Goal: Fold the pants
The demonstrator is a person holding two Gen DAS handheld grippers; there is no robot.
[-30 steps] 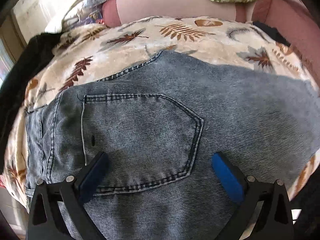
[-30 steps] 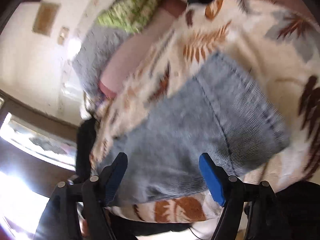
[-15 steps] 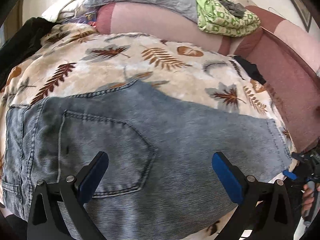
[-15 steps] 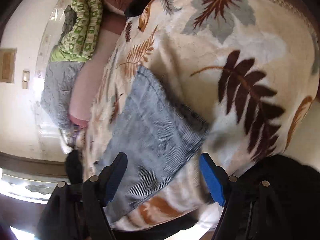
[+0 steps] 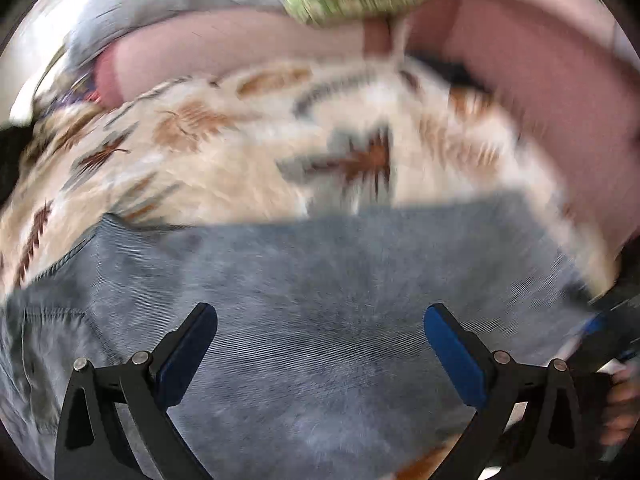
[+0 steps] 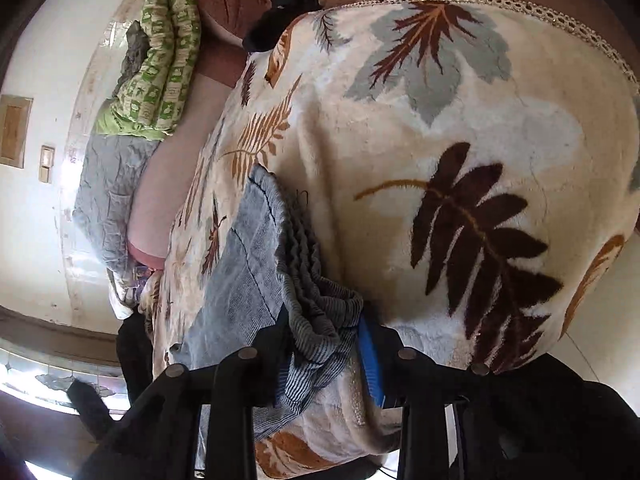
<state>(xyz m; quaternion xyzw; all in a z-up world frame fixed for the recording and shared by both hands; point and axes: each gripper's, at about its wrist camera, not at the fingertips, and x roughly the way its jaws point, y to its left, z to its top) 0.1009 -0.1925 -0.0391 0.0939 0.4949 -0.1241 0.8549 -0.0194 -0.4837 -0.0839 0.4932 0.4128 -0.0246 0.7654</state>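
Since a moment ago our right gripper [image 6: 324,344] has clamped onto the pants' [image 6: 256,264] bunched hem | our left gripper [image 5: 320,344] hovers wide open, empty, over denim pants | they lie on the leaf-print blanket [image 6: 460,140] | pink sofa back [image 5: 520,72] beyond.

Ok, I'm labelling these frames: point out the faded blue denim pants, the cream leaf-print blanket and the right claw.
faded blue denim pants [image 5: 320,300]: left wrist view, flat leg fabric.
cream leaf-print blanket [image 6: 460,120]: right wrist view, bare top.
right claw [image 6: 324,340]: right wrist view, between its fingertips.
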